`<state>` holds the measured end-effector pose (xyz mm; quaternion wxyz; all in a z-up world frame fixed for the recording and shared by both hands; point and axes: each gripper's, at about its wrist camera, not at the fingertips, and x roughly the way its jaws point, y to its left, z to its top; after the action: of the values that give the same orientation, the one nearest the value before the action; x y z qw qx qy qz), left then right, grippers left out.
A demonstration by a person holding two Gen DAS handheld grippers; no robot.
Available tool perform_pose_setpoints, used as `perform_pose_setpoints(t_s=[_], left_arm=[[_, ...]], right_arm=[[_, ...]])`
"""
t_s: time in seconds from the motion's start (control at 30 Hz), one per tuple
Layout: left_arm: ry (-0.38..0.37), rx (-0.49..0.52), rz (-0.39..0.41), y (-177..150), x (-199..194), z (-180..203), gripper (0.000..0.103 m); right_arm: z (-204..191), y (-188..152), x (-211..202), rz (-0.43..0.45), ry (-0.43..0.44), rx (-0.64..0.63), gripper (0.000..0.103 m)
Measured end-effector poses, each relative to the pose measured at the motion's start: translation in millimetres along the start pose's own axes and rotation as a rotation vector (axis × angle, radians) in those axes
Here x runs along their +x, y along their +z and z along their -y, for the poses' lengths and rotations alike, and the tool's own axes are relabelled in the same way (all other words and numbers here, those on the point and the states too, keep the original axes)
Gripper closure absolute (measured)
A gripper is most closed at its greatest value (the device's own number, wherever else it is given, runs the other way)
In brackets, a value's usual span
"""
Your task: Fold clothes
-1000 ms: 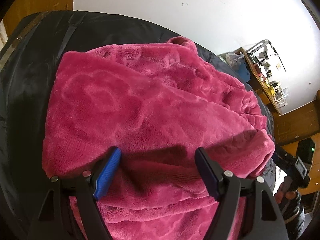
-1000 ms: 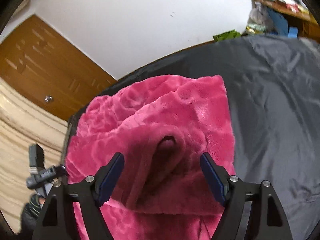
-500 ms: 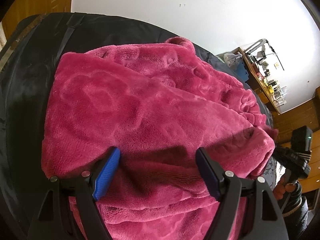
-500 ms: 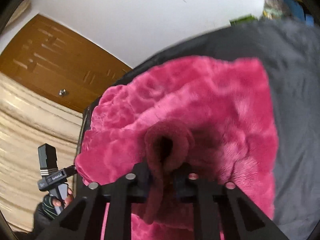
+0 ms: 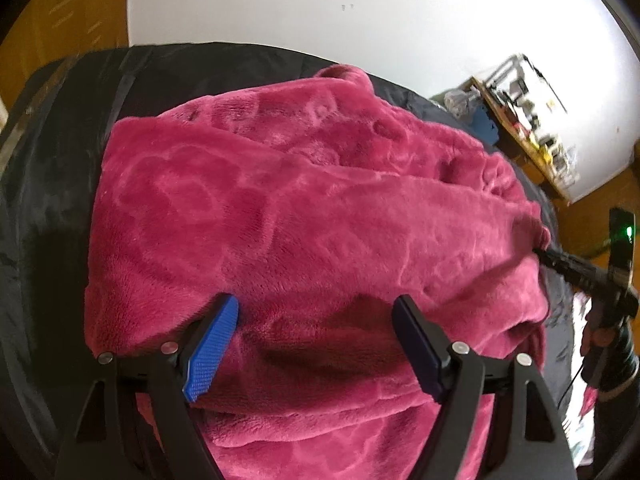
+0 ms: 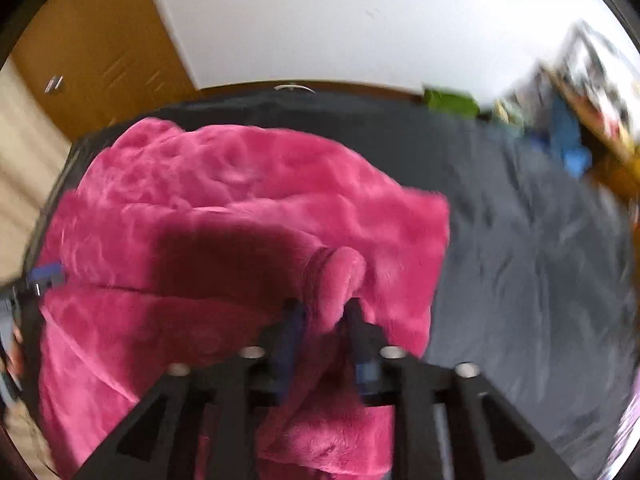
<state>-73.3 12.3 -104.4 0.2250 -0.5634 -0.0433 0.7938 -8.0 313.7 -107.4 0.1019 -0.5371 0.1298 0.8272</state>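
I have the pink fleece garment [image 5: 304, 216] spread over the dark bedcover [image 6: 520, 240], filling the middle and lower part of both wrist views. My right gripper [image 6: 324, 312] sits low and centre in its frame, with a thick rolled fold of the fleece pinched between its pads. The jaws are opening, yet the fold is between them and the pads touch it on both sides. I hold that fold because it looks like the edge I need to carry across to make the next crease. My left gripper [image 5: 316, 312] hangs released at the bottom of its frame, jaws wide, fleece below them but nothing pinched. I judge it is poised to pin or take the near edge.
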Motion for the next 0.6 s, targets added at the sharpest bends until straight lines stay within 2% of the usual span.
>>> perform_pose_setpoints(t_s=[0.03,0.17,0.27,0.4,0.47,0.6], left_arm=[[0.0,0.002,0.001,-0.3,0.0,-0.2,0.021],[-0.02,-0.031,0.006,1.8,0.5,-6.0,0.021],[-0.03,-0.051,0.007,3.4,0.9,-8.9,0.02],[-0.027,-0.057,0.003,3.6,0.7,-8.4,0.02],[-0.022,-0.065,0.001,4.1,0.4,-7.4,0.02],[-0.014,-0.075,-0.007,5.3,-0.9,-6.3,0.02]], right_arm=[[6.0,-0.6,-6.4,0.025,0.017,0.034,0.033],[22.2,-7.5,-38.6,0.117,0.138,0.103,0.033],[13.1,-21.8,-53.2,0.159,0.212,0.035,0.033],[-6.5,-60.2,-51.5,0.11,0.238,-0.086,0.034],[-10.9,-73.7,-40.6,0.076,0.254,-0.094,0.034],[-12.5,-82.9,-25.1,0.061,0.289,-0.074,0.038]])
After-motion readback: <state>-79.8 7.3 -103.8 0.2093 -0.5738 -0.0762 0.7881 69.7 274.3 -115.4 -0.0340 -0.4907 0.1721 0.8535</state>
